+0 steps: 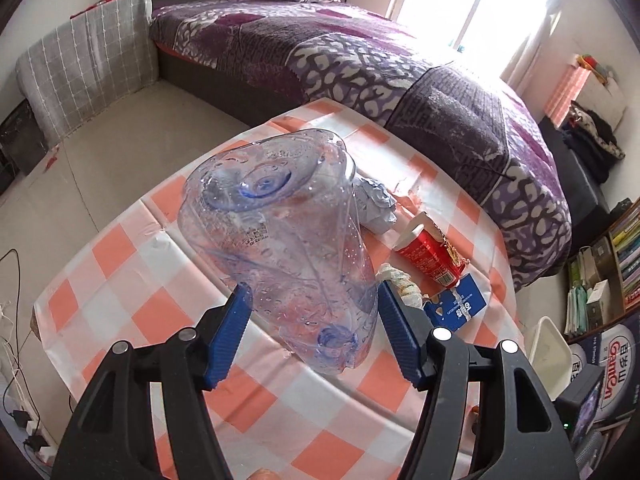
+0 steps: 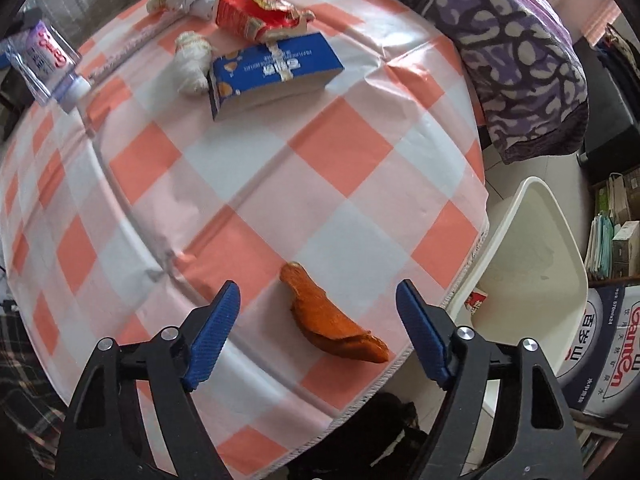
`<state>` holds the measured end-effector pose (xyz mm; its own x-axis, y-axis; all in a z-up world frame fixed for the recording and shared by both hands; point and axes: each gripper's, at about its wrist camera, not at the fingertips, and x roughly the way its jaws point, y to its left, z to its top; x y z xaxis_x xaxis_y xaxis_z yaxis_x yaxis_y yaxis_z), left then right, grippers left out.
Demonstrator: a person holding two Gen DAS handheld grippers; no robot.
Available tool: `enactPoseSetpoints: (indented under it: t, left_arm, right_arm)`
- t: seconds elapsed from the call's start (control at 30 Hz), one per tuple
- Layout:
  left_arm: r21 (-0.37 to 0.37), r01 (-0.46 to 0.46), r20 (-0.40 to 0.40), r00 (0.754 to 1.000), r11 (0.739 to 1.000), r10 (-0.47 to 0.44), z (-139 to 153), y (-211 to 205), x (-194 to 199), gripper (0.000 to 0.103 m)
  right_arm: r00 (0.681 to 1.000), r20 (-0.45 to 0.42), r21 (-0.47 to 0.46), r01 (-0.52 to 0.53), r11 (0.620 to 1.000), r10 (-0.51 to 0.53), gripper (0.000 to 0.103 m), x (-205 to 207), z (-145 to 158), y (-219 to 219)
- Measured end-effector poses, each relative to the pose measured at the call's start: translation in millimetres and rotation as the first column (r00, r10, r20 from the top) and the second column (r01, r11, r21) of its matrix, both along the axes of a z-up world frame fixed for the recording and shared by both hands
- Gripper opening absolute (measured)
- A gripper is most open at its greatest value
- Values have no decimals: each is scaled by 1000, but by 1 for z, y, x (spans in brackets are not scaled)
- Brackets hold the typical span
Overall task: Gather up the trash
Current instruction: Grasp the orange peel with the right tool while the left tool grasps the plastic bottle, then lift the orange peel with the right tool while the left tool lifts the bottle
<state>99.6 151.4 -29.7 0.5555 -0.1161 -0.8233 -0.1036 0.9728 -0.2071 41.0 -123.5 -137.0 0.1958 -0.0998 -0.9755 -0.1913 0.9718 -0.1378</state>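
Left gripper (image 1: 312,304) pinches a crushed clear plastic bottle (image 1: 280,232) — lifted off the checked tablecloth (image 1: 120,264).
Right gripper (image 2: 318,312) spread — orange peel (image 2: 328,316) on the cloth between its pads, untouched.

Each gripper (image 1: 312,300) (image 2: 318,296) has black arms, silver rivets, ribbed blue pads (image 1: 228,332).

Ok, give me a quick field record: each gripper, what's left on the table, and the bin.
left gripper: shut on clear bottle, lifted over table
right gripper: open, above orange peel near table edge
left on table: blue box, red packet, tissue wads
bin: white, beside table, one scrap inside
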Motion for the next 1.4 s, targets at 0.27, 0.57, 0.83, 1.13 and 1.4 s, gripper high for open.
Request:
enactPoseSetpoints:
  t: [0.27,0.57,0.83,1.13,1.4]
  left_arm:
    - [6,8,-9,1000,1000,-8,-3,1,-5,64]
    - [5,-1,22,1000,1000,1,-2,-11,-1,64]
    - [92,-21,139,990,996,8,16,-44,-2,64]
    - [145,15,208,977,989,-46,26,-81,-6,64]
    - [153,65,215,972,986,-97,28,-109,-13,64]
  right_arm:
    - [999,-35,2,-31,1000,31,17,1,-14,5]
    - [964,229,203,91,975,-137,16,33,45,24]
    - [839,485,300,103,948,-245,16,36,97,38]
    - [751,576,328,150,933,-323,16,24,122,20]
    - [731,575,339,196,920,-368,16,17,127,-6]
